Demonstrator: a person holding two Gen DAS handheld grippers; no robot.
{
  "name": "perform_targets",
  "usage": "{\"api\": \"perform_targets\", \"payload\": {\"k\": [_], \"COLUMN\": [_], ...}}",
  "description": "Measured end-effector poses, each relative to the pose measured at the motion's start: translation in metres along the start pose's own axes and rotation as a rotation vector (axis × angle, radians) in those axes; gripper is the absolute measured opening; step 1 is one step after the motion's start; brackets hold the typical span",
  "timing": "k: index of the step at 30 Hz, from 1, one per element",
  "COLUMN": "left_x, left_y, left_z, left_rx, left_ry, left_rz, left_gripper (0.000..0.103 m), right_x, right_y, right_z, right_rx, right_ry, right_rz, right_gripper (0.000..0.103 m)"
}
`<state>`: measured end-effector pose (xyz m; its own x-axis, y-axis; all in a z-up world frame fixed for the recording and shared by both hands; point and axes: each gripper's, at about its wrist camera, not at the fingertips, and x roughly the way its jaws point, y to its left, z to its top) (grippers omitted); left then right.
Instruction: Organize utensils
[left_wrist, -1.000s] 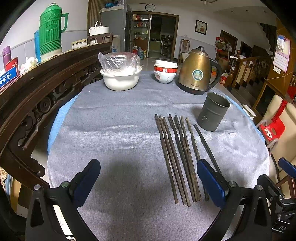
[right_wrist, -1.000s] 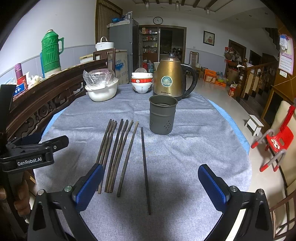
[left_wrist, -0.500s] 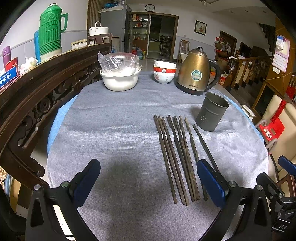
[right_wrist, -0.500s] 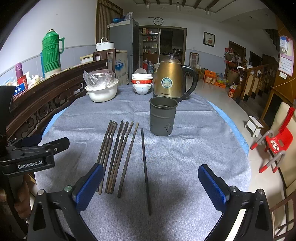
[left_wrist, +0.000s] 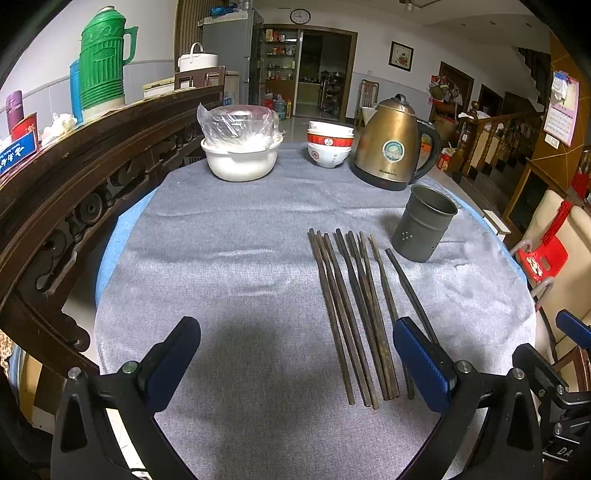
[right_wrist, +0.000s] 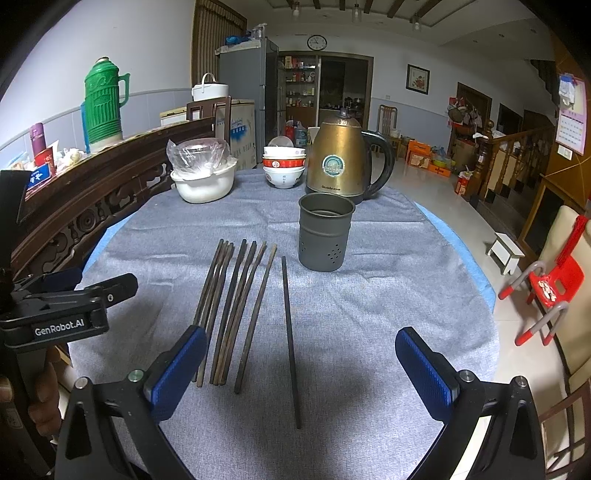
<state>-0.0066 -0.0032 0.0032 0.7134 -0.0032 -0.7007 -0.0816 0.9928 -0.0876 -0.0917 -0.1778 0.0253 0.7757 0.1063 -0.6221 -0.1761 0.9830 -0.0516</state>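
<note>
Several dark wooden chopsticks (left_wrist: 354, 314) lie side by side on the grey cloth; they also show in the right wrist view (right_wrist: 232, 310). One black chopstick (right_wrist: 290, 336) lies apart, to their right. A grey metal utensil holder (right_wrist: 325, 230) stands upright and empty behind them, also in the left wrist view (left_wrist: 423, 227). My left gripper (left_wrist: 295, 365) is open and empty, hovering left of the chopsticks' near ends. My right gripper (right_wrist: 301, 373) is open and empty over the near end of the black chopstick.
A gold kettle (right_wrist: 341, 162), stacked bowls (right_wrist: 283, 166) and a white pot with a plastic bag (right_wrist: 203, 177) stand at the far edge. A carved wooden rail (left_wrist: 74, 173) runs along the left, with a green thermos (left_wrist: 101, 59). Red chair (right_wrist: 550, 291) at right.
Both grippers have drifted very slightly; the chopsticks sit a touch lower and nearer in view. Nothing was grasped or moved on the table.
</note>
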Motion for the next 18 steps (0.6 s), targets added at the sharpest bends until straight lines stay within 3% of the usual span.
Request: {"api": "perform_targets", "payload": {"k": [18], "left_x": [0.0021], "left_y": [0.0058], "left_z": [-0.0021], "left_rx": [-0.013], "left_ry": [0.005], "left_rz": [0.001], "left_gripper": [0.103], "right_x": [0.0021], "right_y": [0.0024], "right_z": [0.0009], "right_rx": [-0.013], "right_ry": [0.012], "right_rz": [0.007], "right_gripper": [0.103]}}
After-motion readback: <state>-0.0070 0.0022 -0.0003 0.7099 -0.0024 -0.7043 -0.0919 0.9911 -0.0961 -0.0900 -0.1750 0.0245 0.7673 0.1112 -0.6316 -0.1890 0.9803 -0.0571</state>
